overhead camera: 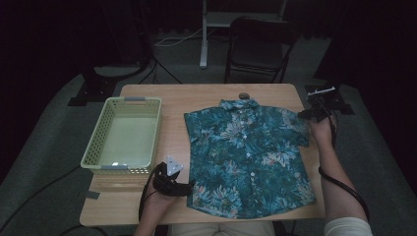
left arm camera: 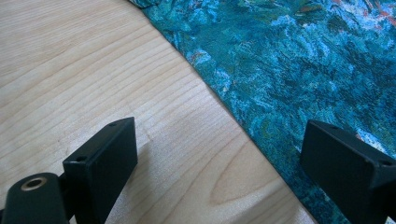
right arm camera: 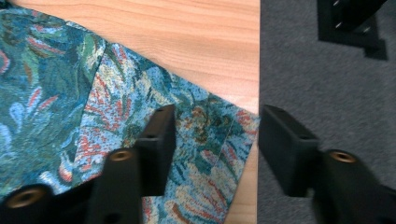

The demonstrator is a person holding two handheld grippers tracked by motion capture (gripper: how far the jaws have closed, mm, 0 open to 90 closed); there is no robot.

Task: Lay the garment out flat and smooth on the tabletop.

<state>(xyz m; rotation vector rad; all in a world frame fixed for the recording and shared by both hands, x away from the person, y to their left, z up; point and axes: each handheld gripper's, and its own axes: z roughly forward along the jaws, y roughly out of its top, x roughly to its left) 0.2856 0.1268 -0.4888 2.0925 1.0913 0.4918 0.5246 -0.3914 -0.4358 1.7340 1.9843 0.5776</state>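
The teal floral short-sleeved shirt [overhead camera: 248,155] lies flat and unfolded toward the worktop's [overhead camera: 147,201] right edge. The left gripper [overhead camera: 189,186], jaws apart, straddles its hem corner; the right gripper [overhead camera: 306,114], also spread, brackets its sleeve. Folding remains undone.

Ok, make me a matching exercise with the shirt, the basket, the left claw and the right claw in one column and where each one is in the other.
Things:
1. shirt
2. basket
3. left claw
4. right claw

Places:
A. at the shirt's sleeve by the table's right edge
B. on the left part of the table
C. spread flat in the middle of the table
D. at the shirt's lower left hem, near the front edge

Pairs: 1-C, 2-B, 3-D, 4-A
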